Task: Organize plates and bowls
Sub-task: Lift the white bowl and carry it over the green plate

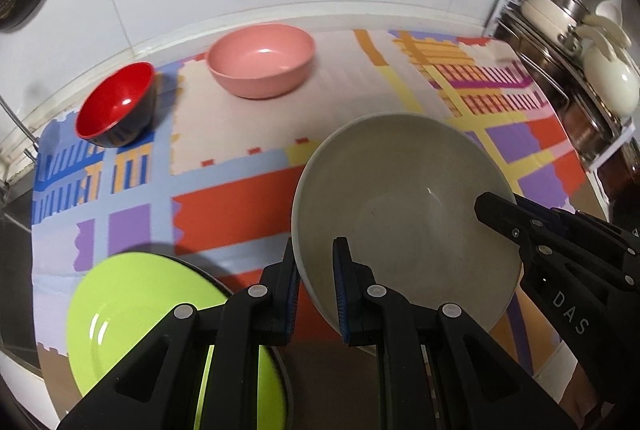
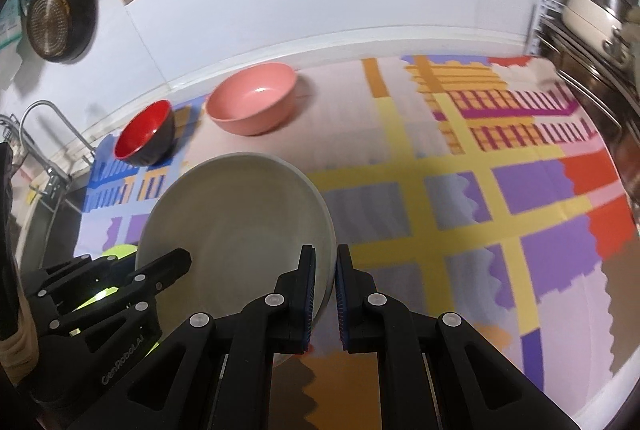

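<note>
Above the mat (image 1: 240,198), grey bowl (image 1: 404,214) rim gripped between both grippers' jaws

1. Between my two grippers sits a large round bowl (image 1: 404,214), a plain pale grey-beige inside and out.
2. My left gripper (image 1: 316,286) is black, with blue pads (image 1: 343,294) on its fingers.
3. Left of it lies a flat lime-green plate (image 1: 132,314).
4. Ahead stands a small bowl (image 1: 116,106), glossy red inside, black outside.
5. Beside that bowl is a plain salmon-pink bowl (image 1: 260,58).
6. Under all of them lies a patchwork mat (image 2: 460,190) in yellow, purple, orange-red, blue and beige blocks and stripes.
</note>
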Motion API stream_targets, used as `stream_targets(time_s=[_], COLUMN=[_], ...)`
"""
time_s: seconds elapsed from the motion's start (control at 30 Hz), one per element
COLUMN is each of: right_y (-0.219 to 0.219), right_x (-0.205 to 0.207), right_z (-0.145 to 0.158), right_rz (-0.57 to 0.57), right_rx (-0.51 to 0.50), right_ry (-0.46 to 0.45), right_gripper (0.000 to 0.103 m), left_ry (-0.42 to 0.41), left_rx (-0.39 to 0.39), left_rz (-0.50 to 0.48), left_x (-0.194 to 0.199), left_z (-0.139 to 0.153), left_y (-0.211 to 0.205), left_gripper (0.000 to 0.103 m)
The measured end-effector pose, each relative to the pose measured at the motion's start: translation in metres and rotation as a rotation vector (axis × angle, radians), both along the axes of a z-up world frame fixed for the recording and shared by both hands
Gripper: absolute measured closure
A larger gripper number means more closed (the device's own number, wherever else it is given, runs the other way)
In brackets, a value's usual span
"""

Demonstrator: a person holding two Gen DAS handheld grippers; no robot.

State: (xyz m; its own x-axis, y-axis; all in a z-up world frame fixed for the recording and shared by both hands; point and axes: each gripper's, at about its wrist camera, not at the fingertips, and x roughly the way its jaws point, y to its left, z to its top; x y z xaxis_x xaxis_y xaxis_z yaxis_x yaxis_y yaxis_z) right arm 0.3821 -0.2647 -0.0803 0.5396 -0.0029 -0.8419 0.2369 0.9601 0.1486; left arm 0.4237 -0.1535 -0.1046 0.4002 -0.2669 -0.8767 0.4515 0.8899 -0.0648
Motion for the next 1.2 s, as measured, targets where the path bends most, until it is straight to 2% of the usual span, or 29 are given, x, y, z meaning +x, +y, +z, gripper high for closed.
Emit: stream_targets(time_s=[0.57, 1.2], right_y=[-0.041, -0.056], right_x=[-0.034, -0.046], right_z=[-0.020, -0.041], right_rz=[-0.053, -0.058], right_rx=[-0.002, 0.019], right_ry=[0.059, 0.112], right_gripper=[0.092, 0.091], left_ry=[0.058, 0.112], left_rx=[0.043, 0.070], left_rz=[-0.051, -0.048], left_x=[-0.029, -0.036], left_z=[-0.024, -0.042], left_y=[-0.044, -0.057], left_gripper=[0.086, 0.084])
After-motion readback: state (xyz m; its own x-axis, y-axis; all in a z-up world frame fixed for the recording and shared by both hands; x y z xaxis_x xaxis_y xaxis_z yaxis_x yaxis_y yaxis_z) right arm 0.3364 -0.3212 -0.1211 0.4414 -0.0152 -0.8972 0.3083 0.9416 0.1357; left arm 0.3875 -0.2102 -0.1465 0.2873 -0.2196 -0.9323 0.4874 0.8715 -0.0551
